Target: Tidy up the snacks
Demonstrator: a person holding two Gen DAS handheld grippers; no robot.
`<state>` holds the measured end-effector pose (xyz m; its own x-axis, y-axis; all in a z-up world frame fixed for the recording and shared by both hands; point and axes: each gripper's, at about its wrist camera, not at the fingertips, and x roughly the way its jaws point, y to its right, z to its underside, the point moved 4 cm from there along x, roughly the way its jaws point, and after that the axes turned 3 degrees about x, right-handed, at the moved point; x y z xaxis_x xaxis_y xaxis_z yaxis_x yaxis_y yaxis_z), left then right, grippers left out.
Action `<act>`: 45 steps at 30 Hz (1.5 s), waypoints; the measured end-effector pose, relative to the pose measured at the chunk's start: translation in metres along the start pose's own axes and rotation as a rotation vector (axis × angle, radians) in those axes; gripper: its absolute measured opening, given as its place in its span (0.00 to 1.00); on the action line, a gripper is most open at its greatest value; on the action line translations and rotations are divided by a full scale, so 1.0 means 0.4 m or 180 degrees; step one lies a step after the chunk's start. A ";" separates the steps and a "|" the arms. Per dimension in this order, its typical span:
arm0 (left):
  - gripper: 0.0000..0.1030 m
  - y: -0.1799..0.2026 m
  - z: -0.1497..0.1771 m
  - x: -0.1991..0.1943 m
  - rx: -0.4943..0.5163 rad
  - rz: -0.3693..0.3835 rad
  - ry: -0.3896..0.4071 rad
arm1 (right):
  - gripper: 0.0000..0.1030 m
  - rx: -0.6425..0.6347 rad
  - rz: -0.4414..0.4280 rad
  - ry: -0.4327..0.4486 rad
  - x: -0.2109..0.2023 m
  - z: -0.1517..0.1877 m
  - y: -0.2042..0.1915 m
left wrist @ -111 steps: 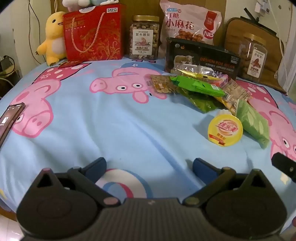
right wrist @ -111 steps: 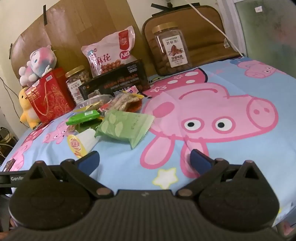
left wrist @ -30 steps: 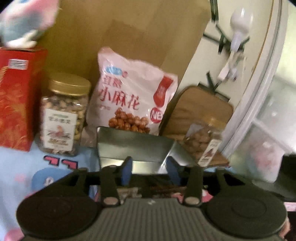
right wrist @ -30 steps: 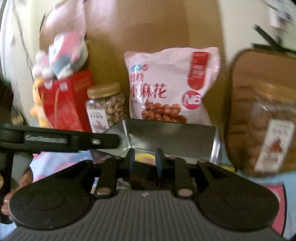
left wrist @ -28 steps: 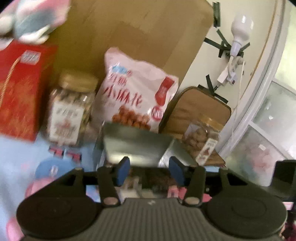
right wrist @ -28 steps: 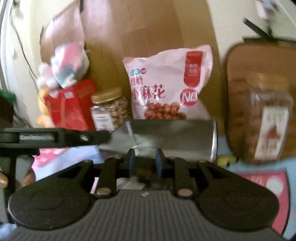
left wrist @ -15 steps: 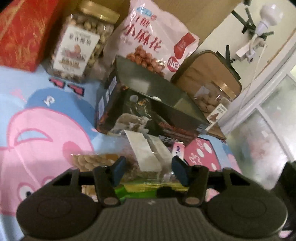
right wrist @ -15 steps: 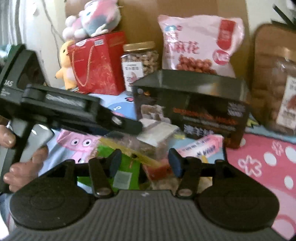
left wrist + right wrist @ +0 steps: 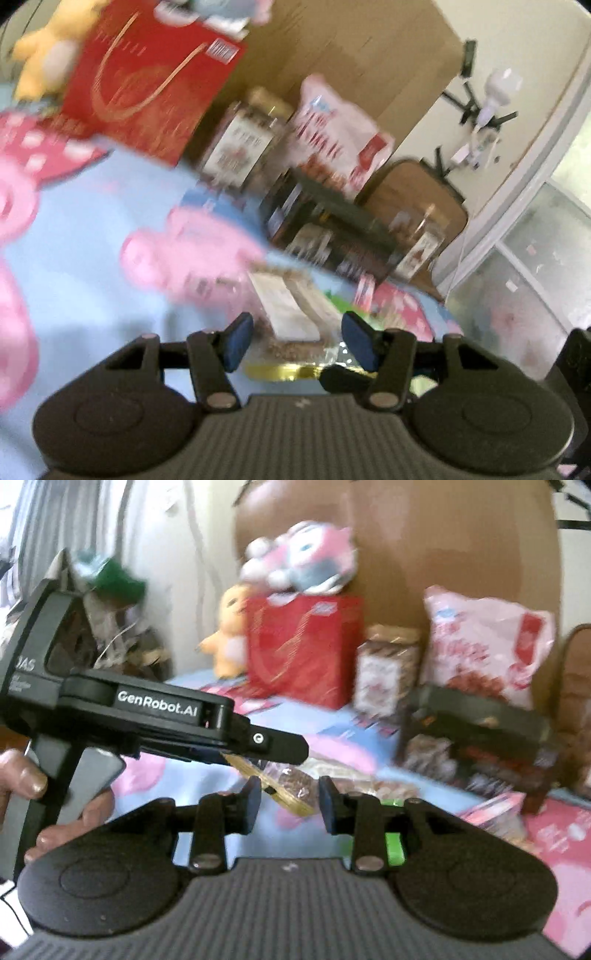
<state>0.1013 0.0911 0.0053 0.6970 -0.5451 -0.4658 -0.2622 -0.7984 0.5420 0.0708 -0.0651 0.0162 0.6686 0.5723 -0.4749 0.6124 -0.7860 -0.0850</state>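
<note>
The snacks lie on a bed covered with a blue cartoon-pig sheet (image 9: 92,266), and both views are smeared by motion. Along the headboard edge stand a red gift bag (image 9: 306,646), a clear nut jar (image 9: 386,672), a pink snack bag (image 9: 487,646) and a second jar (image 9: 421,240), already looking lined up. In front of them sits a black carton (image 9: 476,738), its top apparently open. Small packets are piled just before it: a clear packet of brown snacks with a gold edge (image 9: 291,786), a white-labelled packet (image 9: 288,306), pink wrappers (image 9: 491,810) and something green.

The left gripper (image 9: 297,338) hovers over this pile with its jaws apart and nothing between them; the gold-edged packet shows just below. The right gripper (image 9: 290,805) has its jaws narrowly apart with that clear packet in line between them, but I cannot tell whether they touch it.

Judging by this, little sorting is done: the loose packets are not yet gathered into the carton.
</note>
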 end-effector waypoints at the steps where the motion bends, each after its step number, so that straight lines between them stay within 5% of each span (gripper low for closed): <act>1: 0.52 -0.007 0.011 -0.001 -0.0001 -0.0026 -0.0046 | 0.39 -0.0021 -0.0003 -0.0074 0.011 0.012 -0.003; 8: 0.70 -0.044 -0.009 -0.042 -0.0084 0.0001 0.0125 | 0.77 0.0081 0.0003 -0.0414 0.019 0.065 -0.013; 10: 0.70 -0.044 -0.010 -0.029 -0.0054 -0.0004 0.0064 | 0.80 0.0124 0.0002 -0.0431 0.023 0.061 -0.011; 12: 0.68 -0.036 0.003 0.001 0.0023 -0.0019 -0.0093 | 0.80 0.0143 -0.0049 -0.0490 0.042 0.056 -0.011; 14: 0.54 -0.042 0.027 0.033 -0.0011 -0.0018 -0.0292 | 0.79 0.0177 -0.0055 -0.0641 0.068 0.069 -0.010; 20: 0.53 -0.019 0.002 -0.022 0.0013 0.0030 -0.0007 | 0.53 0.0109 0.0013 -0.0409 0.060 0.050 -0.038; 25: 0.53 0.057 -0.094 -0.032 0.0251 0.0182 0.0247 | 0.52 0.0183 0.0022 0.0002 0.005 -0.033 0.004; 31: 0.55 0.165 -0.224 0.106 0.0501 0.0289 0.0272 | 0.52 0.0128 0.0318 0.0205 -0.001 -0.132 0.133; 37: 0.56 0.192 -0.332 0.303 0.0488 0.0265 0.0143 | 0.52 0.0328 0.0499 0.0118 0.062 -0.220 0.318; 43: 0.66 0.168 -0.367 0.424 0.0598 -0.0193 0.0080 | 0.54 0.0856 0.0350 -0.0119 0.172 -0.224 0.441; 45: 0.66 0.162 -0.363 0.419 0.0601 -0.0184 0.0107 | 0.55 0.0907 0.0459 -0.0151 0.202 -0.219 0.461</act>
<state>0.2980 -0.0149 0.0640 0.7356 -0.4907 -0.4669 -0.3394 -0.8636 0.3728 0.2746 -0.1432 0.0388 0.7153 0.4440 -0.5396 0.3656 -0.8959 -0.2526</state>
